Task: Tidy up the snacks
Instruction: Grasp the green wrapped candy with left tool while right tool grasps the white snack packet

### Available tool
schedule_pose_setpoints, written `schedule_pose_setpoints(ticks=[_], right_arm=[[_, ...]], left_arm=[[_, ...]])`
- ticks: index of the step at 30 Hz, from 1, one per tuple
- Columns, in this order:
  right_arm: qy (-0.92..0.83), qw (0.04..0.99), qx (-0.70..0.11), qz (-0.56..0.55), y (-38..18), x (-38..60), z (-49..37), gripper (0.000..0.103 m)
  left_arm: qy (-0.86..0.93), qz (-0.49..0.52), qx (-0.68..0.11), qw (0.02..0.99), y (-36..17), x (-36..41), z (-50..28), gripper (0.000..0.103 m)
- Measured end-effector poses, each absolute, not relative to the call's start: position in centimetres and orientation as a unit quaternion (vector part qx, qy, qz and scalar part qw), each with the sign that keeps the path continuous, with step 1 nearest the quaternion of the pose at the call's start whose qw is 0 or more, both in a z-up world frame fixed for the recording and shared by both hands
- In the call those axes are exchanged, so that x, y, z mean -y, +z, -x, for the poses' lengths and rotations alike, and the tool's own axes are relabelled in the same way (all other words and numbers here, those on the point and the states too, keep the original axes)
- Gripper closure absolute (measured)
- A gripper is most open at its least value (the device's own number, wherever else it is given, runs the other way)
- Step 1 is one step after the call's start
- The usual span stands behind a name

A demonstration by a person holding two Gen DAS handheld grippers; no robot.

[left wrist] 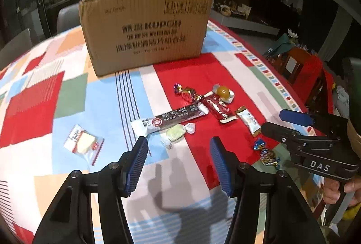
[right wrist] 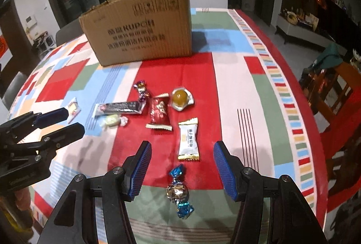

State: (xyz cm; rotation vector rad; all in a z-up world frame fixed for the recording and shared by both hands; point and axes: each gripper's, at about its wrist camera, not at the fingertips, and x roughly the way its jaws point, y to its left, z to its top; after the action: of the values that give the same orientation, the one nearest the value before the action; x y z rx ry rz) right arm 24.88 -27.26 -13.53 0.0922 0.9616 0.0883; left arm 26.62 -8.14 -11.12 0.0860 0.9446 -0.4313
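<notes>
Several wrapped snacks lie on the patterned tablecloth in front of a cardboard box [left wrist: 144, 29] [right wrist: 140, 24]. My left gripper [left wrist: 178, 149] is open and empty, just short of a pale green candy [left wrist: 177, 133] and a long dark bar [left wrist: 171, 120]. A clear-wrapped biscuit [left wrist: 84, 144] lies to its left. My right gripper [right wrist: 181, 153] is open and empty, with a white sachet [right wrist: 188, 140] and a blue foil candy [right wrist: 179, 192] between its fingers' line. A red packet [right wrist: 159, 114], a yellow jelly cup [right wrist: 180, 98] and a purple foil candy [right wrist: 142, 89] lie further off.
The tablecloth's [right wrist: 248, 85] right edge drops off to a wooden chair with red cloth [right wrist: 334, 95]. The right gripper shows at the right of the left wrist view [left wrist: 288, 122]; the left one at the left of the right wrist view [right wrist: 65, 122]. Chairs stand behind the box.
</notes>
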Motion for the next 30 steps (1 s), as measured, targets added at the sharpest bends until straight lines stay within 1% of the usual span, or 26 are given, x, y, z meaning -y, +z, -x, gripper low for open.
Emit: schedule_pose_setpoints(ticks=[12,15,18,20,23,24,25,26,27,30], right_arm=[[0.036,0.874,-0.480,-0.056,-15.9,27.1,-26.6,0.046],[0.037,0.871,-0.486,-0.062,-16.3,27.1,-27.1,0.050],[0.036,0.870,-0.487,-0.066,-16.7,27.0,-27.4,0.051],[0.038,0.868,-0.490,-0.069,-16.9,26.9,-27.6,0.055],[0.038,0.870,-0.486,-0.067,-17.0,26.6,-27.7,0.059],[0.038,0.871,-0.484,-0.067,-17.0,26.6,-27.7,0.062],[0.037,0.872,-0.484,-0.066,-17.1,26.5,-27.7,0.068],[0.037,0.872,-0.483,-0.064,-17.1,26.4,-27.7,0.071],[0.038,0.872,-0.484,-0.065,-17.1,26.4,-27.7,0.078],[0.044,0.871,-0.484,-0.076,-17.1,26.5,-27.7,0.079]], left_arm=[[-0.193,-0.026,-0.488,0.851,-15.3,8.9,-29.9,0.050],[-0.189,-0.026,-0.490,0.851,-15.7,9.2,-30.5,0.051],[-0.183,-0.026,-0.488,0.853,-15.8,9.5,-30.8,0.051],[-0.182,-0.027,-0.487,0.854,-15.8,9.6,-30.9,0.051],[-0.178,-0.032,-0.483,0.857,-15.9,9.8,-30.8,0.053],[-0.175,-0.035,-0.482,0.858,-15.9,9.9,-30.7,0.055],[-0.173,-0.037,-0.481,0.858,-15.9,10.0,-30.7,0.064],[-0.173,-0.038,-0.481,0.858,-15.9,10.1,-30.7,0.070],[-0.175,-0.036,-0.481,0.858,-15.8,10.2,-30.5,0.071],[-0.178,-0.040,-0.477,0.860,-15.8,10.4,-30.1,0.073]])
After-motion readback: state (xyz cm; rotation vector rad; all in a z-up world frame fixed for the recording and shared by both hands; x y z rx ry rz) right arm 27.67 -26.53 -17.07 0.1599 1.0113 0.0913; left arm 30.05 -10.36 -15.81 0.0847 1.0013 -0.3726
